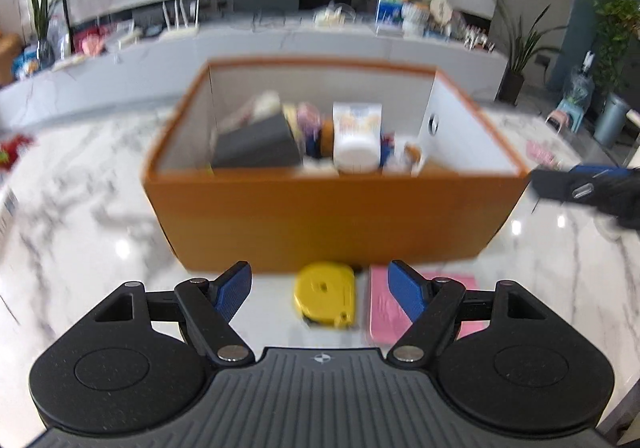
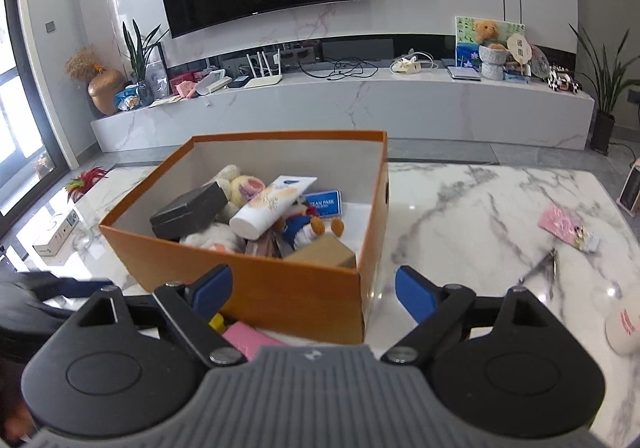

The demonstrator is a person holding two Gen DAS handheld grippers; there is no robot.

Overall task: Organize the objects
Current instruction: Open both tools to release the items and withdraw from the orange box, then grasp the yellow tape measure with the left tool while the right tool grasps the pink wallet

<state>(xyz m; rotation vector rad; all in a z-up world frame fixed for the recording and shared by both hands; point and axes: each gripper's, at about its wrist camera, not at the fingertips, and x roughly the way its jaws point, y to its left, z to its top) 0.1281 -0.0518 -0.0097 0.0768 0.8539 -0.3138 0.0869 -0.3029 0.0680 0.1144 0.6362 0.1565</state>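
Observation:
An orange box (image 1: 320,216) stands on the marble table, also in the right wrist view (image 2: 280,288). It holds a dark case (image 2: 188,210), a white tube (image 2: 268,212), plush toys and a tan box (image 2: 324,254). A yellow tape measure (image 1: 325,300) and a pink flat pack (image 1: 384,308) lie in front of the box. My left gripper (image 1: 320,288) is open and empty, just above them. My right gripper (image 2: 312,292) is open and empty at the box's near right corner. The pink pack (image 2: 248,340) and a bit of yellow (image 2: 216,322) show by its left finger.
To the right on the table lie a pink card (image 2: 564,226), a metal tool (image 2: 540,266) and a white round object (image 2: 624,328). A white device (image 2: 56,234) lies at the left. The right gripper shows at the left wrist view's right edge (image 1: 588,190).

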